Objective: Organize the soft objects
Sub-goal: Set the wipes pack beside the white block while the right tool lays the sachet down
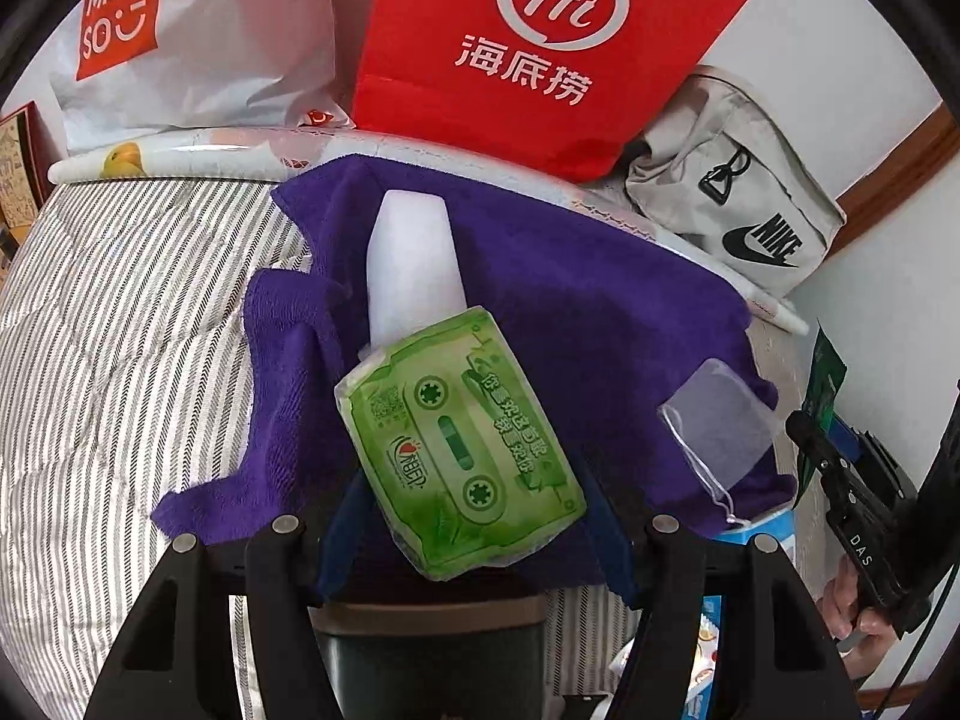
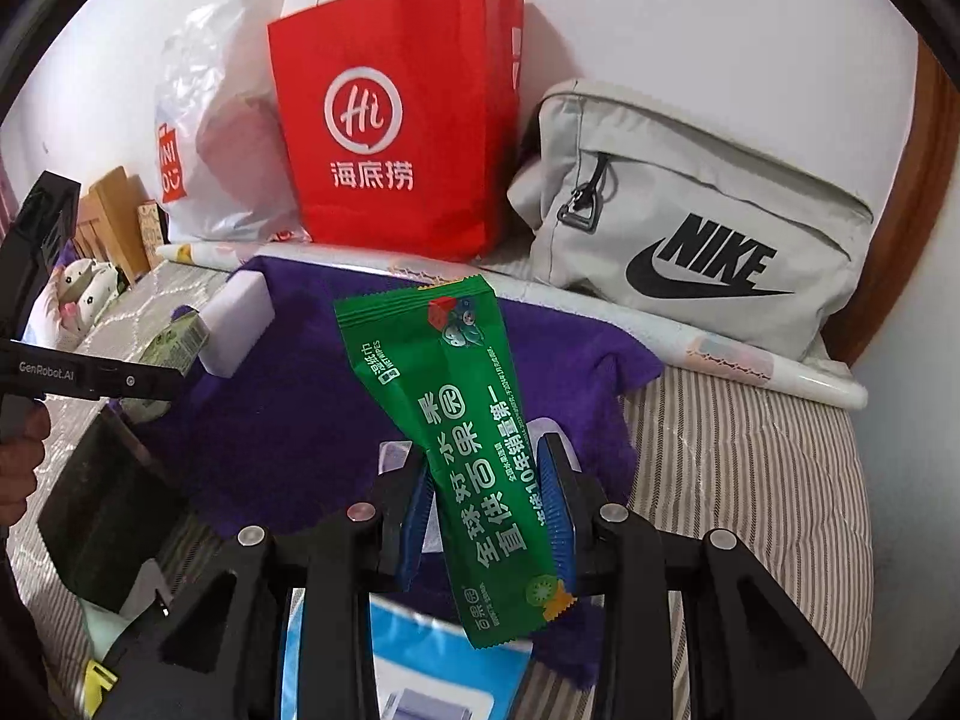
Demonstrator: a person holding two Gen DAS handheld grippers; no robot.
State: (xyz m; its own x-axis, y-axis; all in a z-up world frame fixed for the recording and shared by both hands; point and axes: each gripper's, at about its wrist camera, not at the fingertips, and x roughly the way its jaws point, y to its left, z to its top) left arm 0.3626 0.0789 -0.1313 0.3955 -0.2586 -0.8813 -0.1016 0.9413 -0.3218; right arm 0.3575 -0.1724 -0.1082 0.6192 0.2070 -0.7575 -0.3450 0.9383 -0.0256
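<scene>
My left gripper (image 1: pixel 474 516) is shut on a light green tissue pack (image 1: pixel 462 444) printed with a cassette, held above a purple towel (image 1: pixel 570 300) spread on the striped bed. A white sponge block (image 1: pixel 417 258) lies on the towel just beyond the pack. A small clear sachet with a string (image 1: pixel 717 426) lies on the towel's right side. My right gripper (image 2: pixel 489 510) is shut on a dark green wet-wipe packet (image 2: pixel 462 420), held upright over the towel (image 2: pixel 288 420). The left gripper with its pack (image 2: pixel 174 342) and the sponge (image 2: pixel 237 324) show at the left of the right wrist view.
A red paper bag (image 2: pixel 396 120), a white Miniso plastic bag (image 2: pixel 204 138) and a grey Nike bag (image 2: pixel 708 240) stand against the wall behind a rolled sheet (image 2: pixel 750 354). A blue-and-white package (image 2: pixel 432 666) lies under my right gripper. Striped bedding (image 1: pixel 120 360) extends left.
</scene>
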